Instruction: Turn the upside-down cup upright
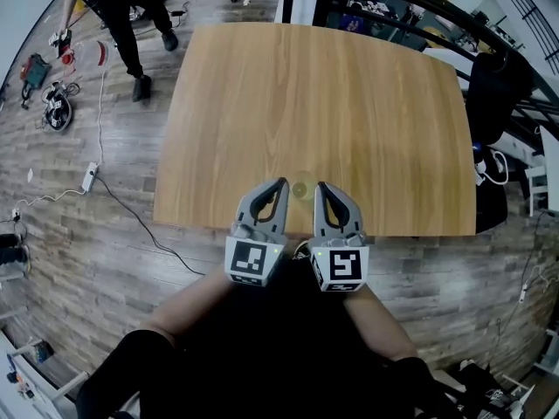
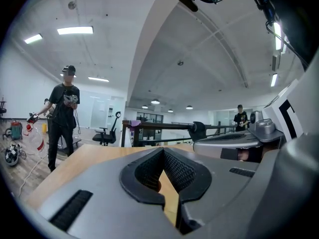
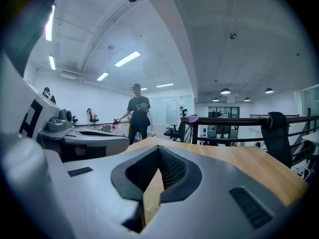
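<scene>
A small clear cup [image 1: 303, 188] stands on the wooden table [image 1: 323, 94] close to its near edge; from above it reads as a faint round ring, and which way up it is I cannot tell. My left gripper [image 1: 281, 182] is just left of it and my right gripper [image 1: 319, 186] just right of it, their tips flanking the cup. Both are shut with nothing between the jaws. In the left gripper view the ribbed pads [image 2: 172, 169] meet at a point, as do the pads [image 3: 169, 169] in the right gripper view.
A person in black [image 1: 122, 16] stands on the floor beyond the table's far left corner. Cables and tools [image 1: 52, 103] lie on the wood floor at left. A black railing [image 1: 410, 7] and a dark chair [image 1: 493, 85] stand at the right.
</scene>
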`<state>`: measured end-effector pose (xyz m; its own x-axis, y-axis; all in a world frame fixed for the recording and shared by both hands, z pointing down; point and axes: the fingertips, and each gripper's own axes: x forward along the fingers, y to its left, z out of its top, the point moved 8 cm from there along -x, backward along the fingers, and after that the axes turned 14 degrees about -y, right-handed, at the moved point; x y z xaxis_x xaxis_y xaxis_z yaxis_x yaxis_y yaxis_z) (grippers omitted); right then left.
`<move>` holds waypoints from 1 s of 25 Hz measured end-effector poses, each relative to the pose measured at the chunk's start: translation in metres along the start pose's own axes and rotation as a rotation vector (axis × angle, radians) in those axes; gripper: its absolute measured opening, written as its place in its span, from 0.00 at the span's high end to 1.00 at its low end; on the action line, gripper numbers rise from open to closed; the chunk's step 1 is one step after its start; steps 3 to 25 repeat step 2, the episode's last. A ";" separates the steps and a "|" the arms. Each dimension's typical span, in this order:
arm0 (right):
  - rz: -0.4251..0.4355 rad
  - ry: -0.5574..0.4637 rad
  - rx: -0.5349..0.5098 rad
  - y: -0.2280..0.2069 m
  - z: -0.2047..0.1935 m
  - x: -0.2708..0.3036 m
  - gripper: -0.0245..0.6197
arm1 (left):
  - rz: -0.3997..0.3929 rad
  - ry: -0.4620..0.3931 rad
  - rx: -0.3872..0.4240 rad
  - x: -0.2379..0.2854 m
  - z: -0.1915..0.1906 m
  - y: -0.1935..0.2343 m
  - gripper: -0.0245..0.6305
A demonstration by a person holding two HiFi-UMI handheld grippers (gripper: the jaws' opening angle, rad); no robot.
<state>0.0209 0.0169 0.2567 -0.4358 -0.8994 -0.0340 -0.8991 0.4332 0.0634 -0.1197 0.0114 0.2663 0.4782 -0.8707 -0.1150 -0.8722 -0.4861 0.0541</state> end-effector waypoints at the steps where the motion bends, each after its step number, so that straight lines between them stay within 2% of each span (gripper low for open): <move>1: 0.000 -0.002 -0.002 0.000 0.000 0.001 0.94 | 0.003 -0.001 -0.001 0.000 0.000 0.001 0.95; 25: 0.001 -0.004 -0.004 0.000 -0.001 0.001 0.94 | 0.006 -0.002 -0.001 0.000 -0.001 0.002 0.95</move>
